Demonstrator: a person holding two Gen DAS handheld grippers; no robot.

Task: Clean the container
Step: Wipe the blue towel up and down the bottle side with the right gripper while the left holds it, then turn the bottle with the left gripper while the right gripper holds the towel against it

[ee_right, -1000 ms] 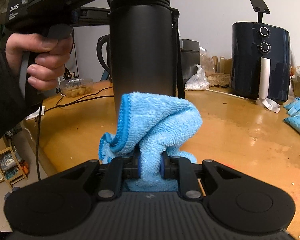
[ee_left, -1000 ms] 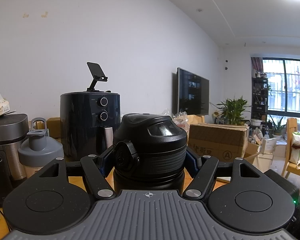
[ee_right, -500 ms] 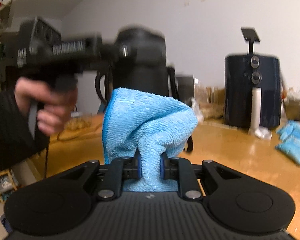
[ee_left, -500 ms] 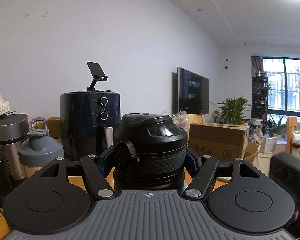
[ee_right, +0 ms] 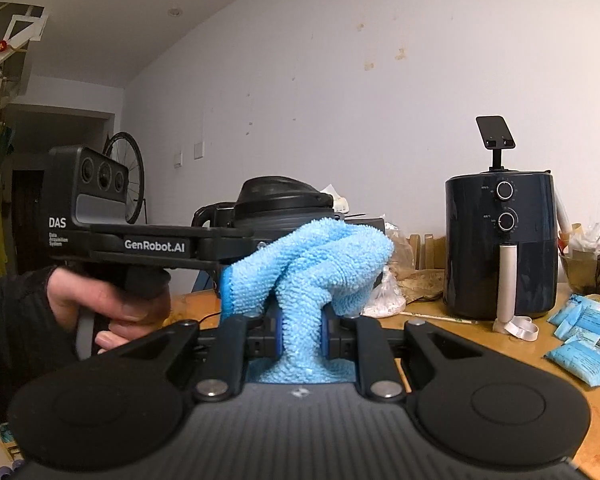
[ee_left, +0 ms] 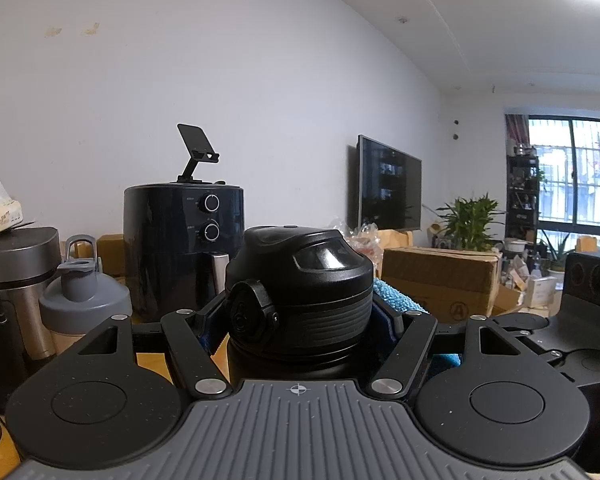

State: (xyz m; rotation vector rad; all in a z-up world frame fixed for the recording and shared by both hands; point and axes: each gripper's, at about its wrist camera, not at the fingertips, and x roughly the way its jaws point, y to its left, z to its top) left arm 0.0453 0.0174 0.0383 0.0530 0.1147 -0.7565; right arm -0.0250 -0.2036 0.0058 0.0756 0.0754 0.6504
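Note:
A black bottle with a domed lid stands upright between the jaws of my left gripper, which is shut on its neck. In the right wrist view the same black bottle shows behind a blue cloth. My right gripper is shut on that cloth and holds it up against the bottle's upper side, by the lid. The cloth's edge peeks out to the right of the bottle in the left wrist view. A hand holds the left gripper's handle.
A dark air fryer with a phone stand on top stands on the wooden table. Blue packets lie at the right. A grey shaker bottle and a steel appliance stand at the left; a cardboard box sits behind.
My right gripper has risen with the blue cloth from the bottle's lower body to its lid level. The left gripper and bottle have stayed still; the cloth now shows beside the bottle.

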